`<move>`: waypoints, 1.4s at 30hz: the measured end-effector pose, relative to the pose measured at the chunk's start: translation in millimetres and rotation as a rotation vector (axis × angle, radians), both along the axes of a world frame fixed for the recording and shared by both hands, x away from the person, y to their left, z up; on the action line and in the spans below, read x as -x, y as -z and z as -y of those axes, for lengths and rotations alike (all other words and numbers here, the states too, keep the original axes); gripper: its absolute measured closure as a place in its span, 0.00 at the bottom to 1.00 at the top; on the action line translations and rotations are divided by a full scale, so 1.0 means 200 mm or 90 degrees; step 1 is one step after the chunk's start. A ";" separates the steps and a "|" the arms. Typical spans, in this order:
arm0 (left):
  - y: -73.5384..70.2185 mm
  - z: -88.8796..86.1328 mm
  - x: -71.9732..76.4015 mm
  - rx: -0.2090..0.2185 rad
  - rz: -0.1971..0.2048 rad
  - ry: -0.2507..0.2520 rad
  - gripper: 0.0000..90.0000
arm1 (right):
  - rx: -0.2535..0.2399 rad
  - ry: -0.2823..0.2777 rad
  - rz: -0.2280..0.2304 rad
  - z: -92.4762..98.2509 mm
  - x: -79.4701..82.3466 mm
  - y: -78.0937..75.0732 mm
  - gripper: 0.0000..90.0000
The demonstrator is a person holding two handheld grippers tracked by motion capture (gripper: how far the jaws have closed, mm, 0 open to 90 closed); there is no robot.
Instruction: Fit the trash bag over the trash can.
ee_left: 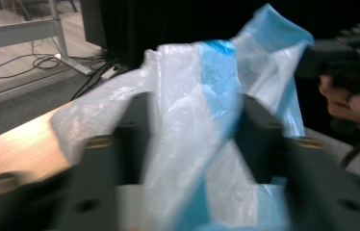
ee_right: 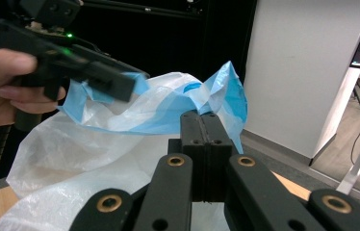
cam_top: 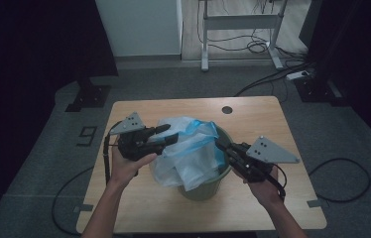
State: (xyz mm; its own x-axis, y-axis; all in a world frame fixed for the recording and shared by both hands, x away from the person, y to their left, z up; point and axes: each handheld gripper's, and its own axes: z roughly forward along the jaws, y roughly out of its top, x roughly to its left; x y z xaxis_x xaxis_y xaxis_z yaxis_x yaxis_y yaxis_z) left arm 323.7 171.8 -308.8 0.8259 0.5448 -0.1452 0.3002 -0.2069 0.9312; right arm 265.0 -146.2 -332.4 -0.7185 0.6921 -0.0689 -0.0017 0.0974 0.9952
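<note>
A white and pale-blue plastic bag sits loosely in a green bin at the middle of the wooden table. My left gripper reaches in from the left, level with the bag's raised top. In the blurred left gripper view its jaws stand apart, with a fold of the bag hanging between them. My right gripper comes from the right with its jaws pressed together at the bag's blue rim, just above the bin's edge. The left gripper also appears across the bag in the right gripper view.
A round cable hole lies near the table's far edge. Beyond the table stand a white cabinet and a desk frame, with cables and a power strip on the floor. Bare tabletop surrounds the bin.
</note>
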 end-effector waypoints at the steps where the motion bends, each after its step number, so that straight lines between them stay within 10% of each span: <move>1: 0.00 -0.01 -0.01 0.012 -0.008 -0.007 0.74 | 0.002 0.001 0.000 0.00 0.00 0.00 0.99; 9: 0.06 -0.12 -0.15 0.182 -0.046 -0.112 0.97 | 0.012 0.029 -0.011 0.04 -0.05 0.02 0.99; 19: 0.00 -0.18 -0.23 0.271 -0.020 -0.134 0.97 | 0.009 0.107 -0.008 0.18 -0.22 -0.08 0.99; 25: 0.01 -0.17 -0.09 0.240 0.008 -0.091 0.95 | -0.007 0.104 0.016 0.24 -0.15 -0.11 0.99; 42: 0.39 -0.27 0.22 0.257 -0.065 -0.014 0.95 | -0.033 -0.007 -0.058 0.26 0.30 0.34 0.99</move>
